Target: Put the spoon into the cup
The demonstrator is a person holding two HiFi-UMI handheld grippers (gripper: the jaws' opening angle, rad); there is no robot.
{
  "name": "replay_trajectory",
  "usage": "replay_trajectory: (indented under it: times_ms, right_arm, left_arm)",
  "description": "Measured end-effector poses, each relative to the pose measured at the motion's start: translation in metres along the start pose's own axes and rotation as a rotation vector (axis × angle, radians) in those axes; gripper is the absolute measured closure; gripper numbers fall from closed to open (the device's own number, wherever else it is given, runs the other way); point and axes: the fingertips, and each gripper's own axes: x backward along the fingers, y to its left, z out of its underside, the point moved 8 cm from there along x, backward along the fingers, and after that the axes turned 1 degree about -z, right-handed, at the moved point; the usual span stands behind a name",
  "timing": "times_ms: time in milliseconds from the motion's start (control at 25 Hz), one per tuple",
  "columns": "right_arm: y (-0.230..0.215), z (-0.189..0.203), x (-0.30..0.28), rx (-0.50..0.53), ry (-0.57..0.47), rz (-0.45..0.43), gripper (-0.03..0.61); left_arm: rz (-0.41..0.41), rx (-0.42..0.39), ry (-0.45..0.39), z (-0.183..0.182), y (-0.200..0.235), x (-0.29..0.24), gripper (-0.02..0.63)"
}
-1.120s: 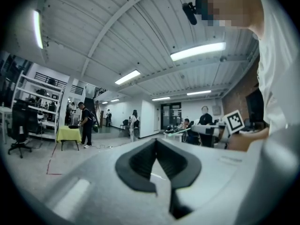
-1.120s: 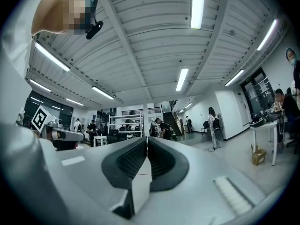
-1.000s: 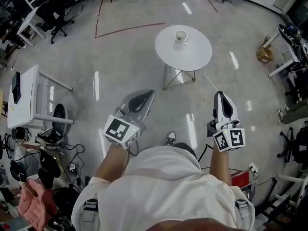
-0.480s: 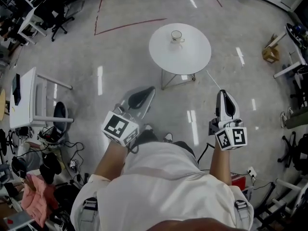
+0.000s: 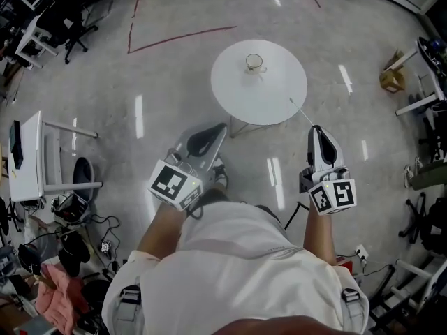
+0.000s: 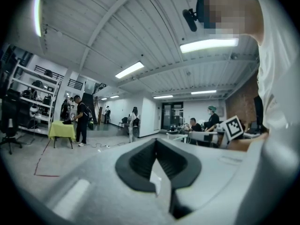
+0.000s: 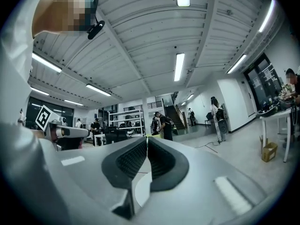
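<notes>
One cup [image 5: 254, 63] stands upright near the 12 o'clock edge of the round white desk [image 5: 279, 93], with bare top all around it. That leaves an open way in from above, but the desk lies well ahead of the person, at about 12 o'clock on the floor [image 5: 140, 82]. A thin pale sliver, which I take to be the spoon [image 5: 301, 112], juts from the tip of the right claw [image 5: 316, 128] toward 11 o'clock, and its far end reaches over the desk's 4 o'clock rim as seen from the head view. The right gripper view shows that claw's pads pressed together, so it seems pinched on the spoon's near end, though the spoon itself is too slim to make out there. Holding it by one end and aiming it forward would let the free end go into the cup first. The left claw [image 5: 222, 126] sits at 9 o'clock of the right one, closed on nothing and angled toward 1 o'clock. My guess is it is only carried along, perhaps to steady the cup later. Both are held low at waist height, which suits walking more than placing. A red tape line [image 5: 181, 37] crosses the floor at 10 o'clock of the desk.
</notes>
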Motion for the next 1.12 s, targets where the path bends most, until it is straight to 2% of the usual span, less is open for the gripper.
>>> replay_trajectory:
  times_ms: [200,480,560,760,960,1120]
  right_arm:
    - [-0.005,0.002,-0.1,0.015,0.042,0.016,0.567]
    - [-0.003,0.027,-0.257,0.035,0.106,0.017,0.566]
    - [-0.001,0.024,-0.273,0.059,0.111,0.015,0.567]
    - [-0.015,0.017,-0.284,0.084,0.182,0.001,0.566]
    - [-0.055,0.044,-0.344,0.049,0.354,-0.043,0.566]
    - [-0.074,0.074,-0.372,0.127,0.425,-0.076,0.566]
  left_arm:
    - [0.01,0.023,0.01,-0.005,0.1,-0.032,0.611]
    - [0.016,0.064,0.05,0.008,0.261,-0.07,0.611]
    - [0.022,0.048,0.056,0.005,0.275,-0.073,0.611]
    - [-0.001,0.053,0.037,-0.005,0.276,-0.082,0.611]
    - [-0.033,0.091,0.061,0.002,0.3,-0.113,0.611]
    - [-0.087,0.092,0.051,-0.008,0.286,-0.113,0.611]
